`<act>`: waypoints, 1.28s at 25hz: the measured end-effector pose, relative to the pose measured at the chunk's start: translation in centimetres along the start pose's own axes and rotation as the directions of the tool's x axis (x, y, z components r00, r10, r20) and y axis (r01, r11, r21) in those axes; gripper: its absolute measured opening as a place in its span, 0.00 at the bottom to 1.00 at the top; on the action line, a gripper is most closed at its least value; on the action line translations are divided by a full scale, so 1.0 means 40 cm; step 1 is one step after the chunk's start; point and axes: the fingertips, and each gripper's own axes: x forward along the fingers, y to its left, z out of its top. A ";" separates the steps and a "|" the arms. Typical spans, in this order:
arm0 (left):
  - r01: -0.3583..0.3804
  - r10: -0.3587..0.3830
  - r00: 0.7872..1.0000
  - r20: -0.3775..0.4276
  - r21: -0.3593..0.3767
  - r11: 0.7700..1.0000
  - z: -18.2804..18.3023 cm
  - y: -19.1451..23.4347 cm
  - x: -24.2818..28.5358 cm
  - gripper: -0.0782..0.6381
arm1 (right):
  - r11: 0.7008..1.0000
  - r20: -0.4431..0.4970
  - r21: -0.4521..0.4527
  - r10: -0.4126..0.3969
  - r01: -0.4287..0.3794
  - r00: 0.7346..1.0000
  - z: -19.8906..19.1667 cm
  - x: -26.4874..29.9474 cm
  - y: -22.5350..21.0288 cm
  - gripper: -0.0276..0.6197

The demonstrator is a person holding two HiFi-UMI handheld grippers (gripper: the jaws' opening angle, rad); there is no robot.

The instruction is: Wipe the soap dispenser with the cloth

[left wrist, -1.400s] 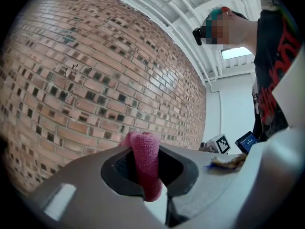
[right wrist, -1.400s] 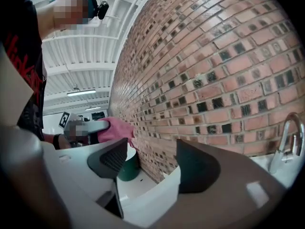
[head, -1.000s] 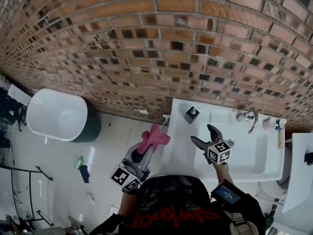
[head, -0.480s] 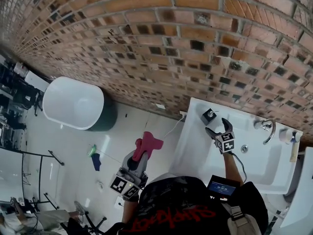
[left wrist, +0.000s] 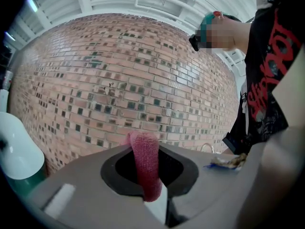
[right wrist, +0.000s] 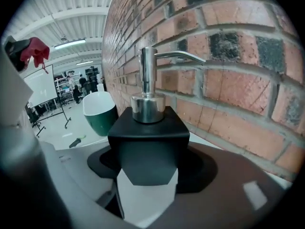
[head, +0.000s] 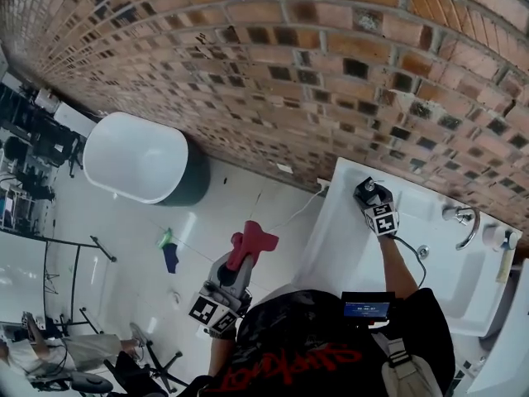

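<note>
Right gripper (head: 372, 198) has come down, jaws just closed onto the soap dispenser (right wrist: 147, 140); left gripper (head: 239, 261) pinches the red cloth (left wrist: 145, 166), wiping pending.

A red brick wall (head: 273, 73) backs a white surface (head: 335, 238) with a chrome tap (head: 467, 222); a white, green-sided tub (head: 136, 157) stands on pale floor (head: 107, 246).

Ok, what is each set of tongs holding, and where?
Left tongs clamp the pink cloth by one end. Right tongs have just been closing around the soap dispenser, at its black body; grip can't be confirmed.
</note>
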 end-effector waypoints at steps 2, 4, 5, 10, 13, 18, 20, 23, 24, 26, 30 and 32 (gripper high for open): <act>0.028 -0.028 1.000 -0.002 -0.007 1.000 -0.004 -0.011 0.014 0.18 | 0.999 0.018 -0.024 0.044 -0.044 0.999 0.022 -0.038 0.039 0.51; 0.064 -0.064 0.998 0.002 -0.005 0.998 -0.004 -0.025 0.034 0.18 | 0.995 0.053 -0.025 0.098 -0.096 0.994 0.051 -0.109 0.089 0.51; 0.087 -0.087 0.996 0.004 -0.006 0.996 -0.003 -0.034 0.046 0.18 | 0.993 0.068 -0.023 0.121 -0.120 0.990 0.072 -0.155 0.114 0.51; 0.253 -0.252 0.967 0.019 -0.016 0.967 0.006 -0.108 0.109 0.18 | 0.980 0.180 -0.055 0.200 -0.193 0.963 0.205 -0.419 0.234 0.52; 0.360 -0.360 0.932 0.029 0.008 0.933 0.017 -0.163 0.141 0.18 | 0.974 0.233 -0.096 0.223 -0.206 0.947 0.255 -0.549 0.295 0.52; 0.549 -0.549 0.834 0.055 0.011 0.836 0.046 -0.277 0.189 0.18 | 0.967 0.241 -0.160 0.233 -0.198 0.942 0.288 -0.694 0.359 0.52; 0.604 -0.603 0.795 0.064 -0.006 0.797 0.058 -0.318 0.203 0.18 | 0.968 0.224 -0.177 0.218 -0.180 0.950 0.281 -0.728 0.374 0.52; 0.647 -0.648 0.761 0.043 0.037 0.762 0.077 -0.361 0.220 0.18 | 0.973 0.202 -0.174 0.184 -0.149 0.962 0.259 -0.753 0.390 0.52; 0.657 -0.659 0.751 0.028 0.069 0.751 0.083 -0.377 0.226 0.18 | 0.976 0.196 -0.168 0.173 -0.140 0.965 0.253 -0.759 0.393 0.52; 0.689 -0.694 0.720 -0.019 0.142 0.711 0.082 -0.421 0.233 0.18 | 0.979 0.189 -0.162 0.155 -0.125 0.970 0.251 -0.771 0.400 0.52; 0.803 -0.779 0.591 -0.212 0.251 0.541 -0.011 -0.539 0.219 0.18 | 0.976 0.237 -0.181 0.160 -0.118 0.958 0.301 -0.816 0.430 0.52; 0.819 -0.779 0.568 -0.265 0.270 0.506 -0.056 -0.573 0.225 0.18 | 0.970 0.263 -0.217 0.168 -0.111 0.950 0.339 -0.850 0.431 0.52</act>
